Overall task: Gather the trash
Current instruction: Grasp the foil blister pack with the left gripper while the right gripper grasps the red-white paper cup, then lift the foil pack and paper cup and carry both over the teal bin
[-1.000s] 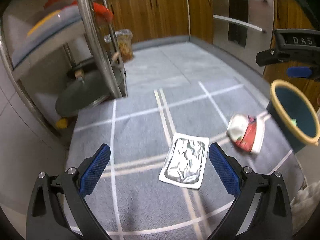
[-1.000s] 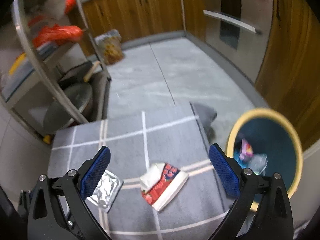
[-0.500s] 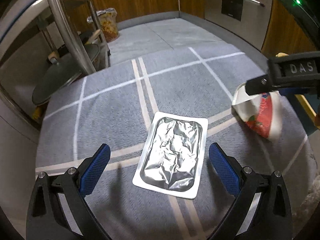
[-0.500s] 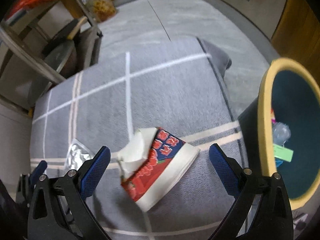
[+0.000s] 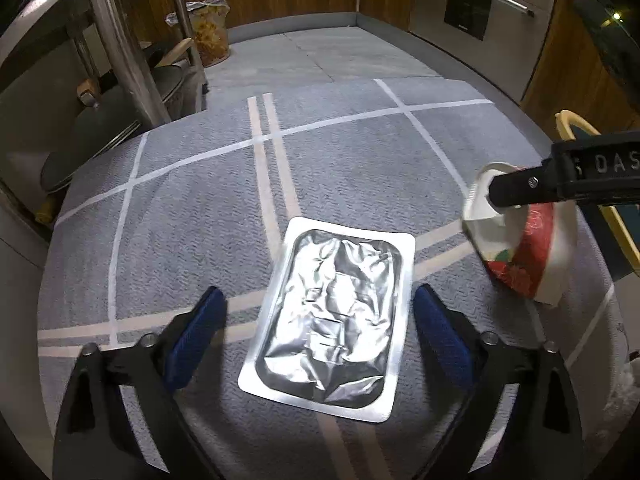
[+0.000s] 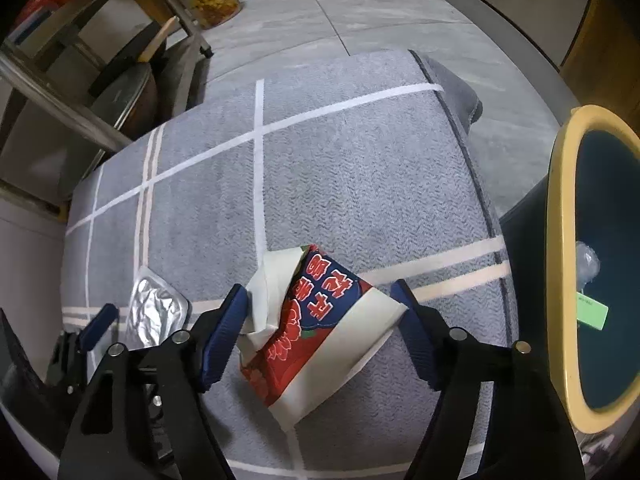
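Observation:
A flat silver foil pouch (image 5: 332, 320) lies on the grey rug (image 5: 200, 208). My left gripper (image 5: 316, 328) is open, low over the rug, with the pouch between its blue pads. A crumpled red and white paper carton (image 6: 312, 328) lies on the rug to the right; it also shows in the left wrist view (image 5: 520, 244). My right gripper (image 6: 320, 332) is open, its pads on either side of the carton, the left pad touching the torn white end. The pouch (image 6: 156, 312) also shows in the right wrist view, at the left.
A dark bin with a yellow rim (image 6: 560, 264) stands right of the rug and holds some trash. A metal rack (image 5: 120, 52) with pans stands at the left. A filled plastic bag (image 5: 208, 28) sits by wooden cabinets at the back.
Both grippers have come down toward the rug. The left now frames the pouch closely. The right has narrowed around the carton and its left pad has reached the torn end.

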